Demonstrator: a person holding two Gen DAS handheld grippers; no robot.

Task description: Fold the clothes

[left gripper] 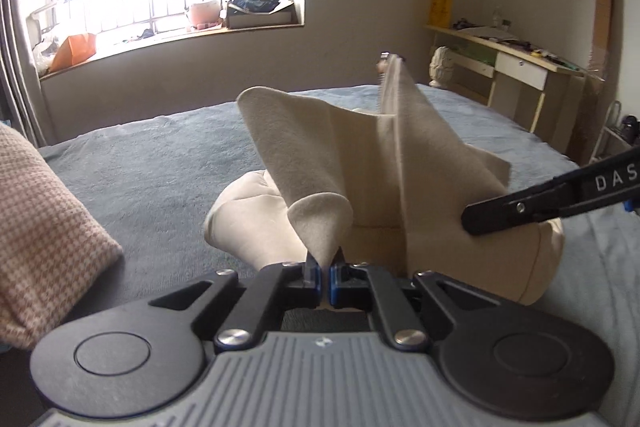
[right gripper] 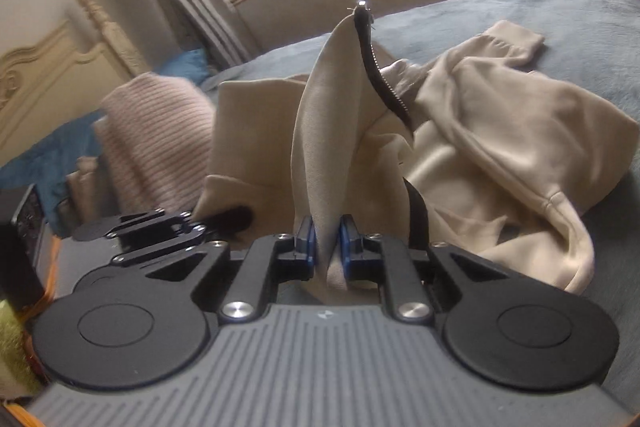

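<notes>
Jacket (left gripper: 400, 187), beige with a zipper (right gripper: 384, 83), sits bunched on the grey-blue bed (left gripper: 152, 163), partly lifted. Your left gripper (left gripper: 325, 269) has its jaws pinched tight on a fabric corner. Your right gripper (right gripper: 329, 247) clamps a raised fold beside the zipper edge. Sleeve cuff (right gripper: 516, 35) lies flat farther back. Checked pink pillow (left gripper: 44, 223) sits left, near the jacket.

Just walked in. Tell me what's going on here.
A person is folding a cream zip-up jacket on a bed, one handheld gripper in each hand. The left gripper and the right gripper are each shut on a pinch of its fabric, holding it up. The rest lies crumpled; no fold is finished.
</notes>
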